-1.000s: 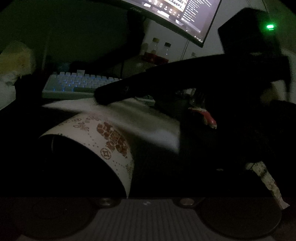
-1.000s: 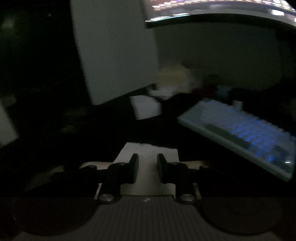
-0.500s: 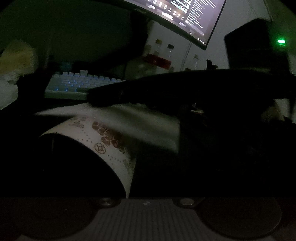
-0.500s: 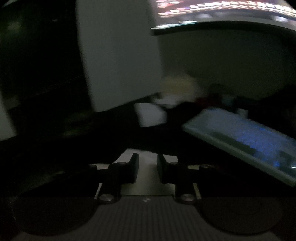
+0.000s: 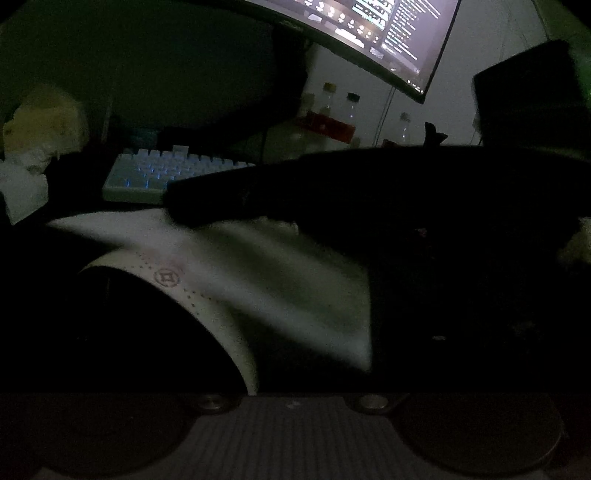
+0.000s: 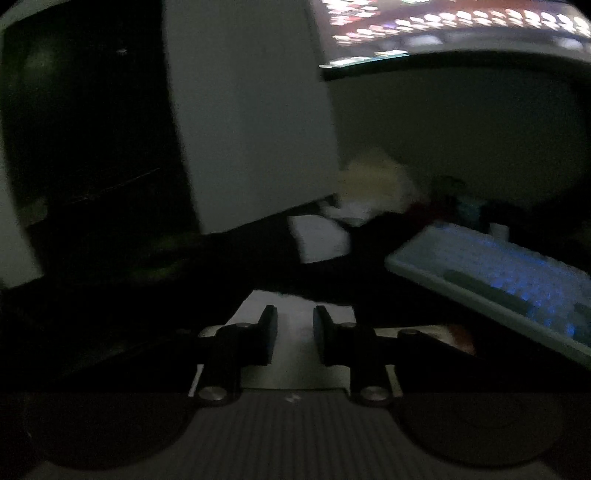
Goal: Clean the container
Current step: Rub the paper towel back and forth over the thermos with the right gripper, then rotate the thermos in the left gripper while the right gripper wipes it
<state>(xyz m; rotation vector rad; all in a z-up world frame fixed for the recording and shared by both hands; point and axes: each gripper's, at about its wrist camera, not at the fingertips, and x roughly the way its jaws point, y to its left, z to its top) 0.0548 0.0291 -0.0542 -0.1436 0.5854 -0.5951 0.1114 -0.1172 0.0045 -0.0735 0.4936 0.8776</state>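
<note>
The room is very dark. In the left wrist view a white paper container (image 5: pixel 207 295) with a brown printed pattern lies on its side close to the camera, its dark mouth facing lower left. My left gripper seems to hold it, but its fingers are lost in the dark. A white tissue (image 5: pixel 280 273) lies draped over the container's side. My right gripper reaches in from the right as a dark shape (image 5: pixel 332 184) and presses on the tissue. In the right wrist view the right gripper (image 6: pixel 293 325) is shut on the white tissue (image 6: pixel 295 354).
A backlit white keyboard (image 5: pixel 162 173) stands behind the container and shows in the right wrist view (image 6: pixel 509 277). A lit monitor (image 5: pixel 388 33) hangs above, with small bottles (image 5: pixel 332 114) under it. A yellowish soft object (image 5: pixel 40 125) and white paper (image 6: pixel 317 240) lie at the left.
The right gripper has drawn the tissue further over the container, now covering most of the printed pattern. Both cameras shifted a little; the keyboard moved right in the left view.
</note>
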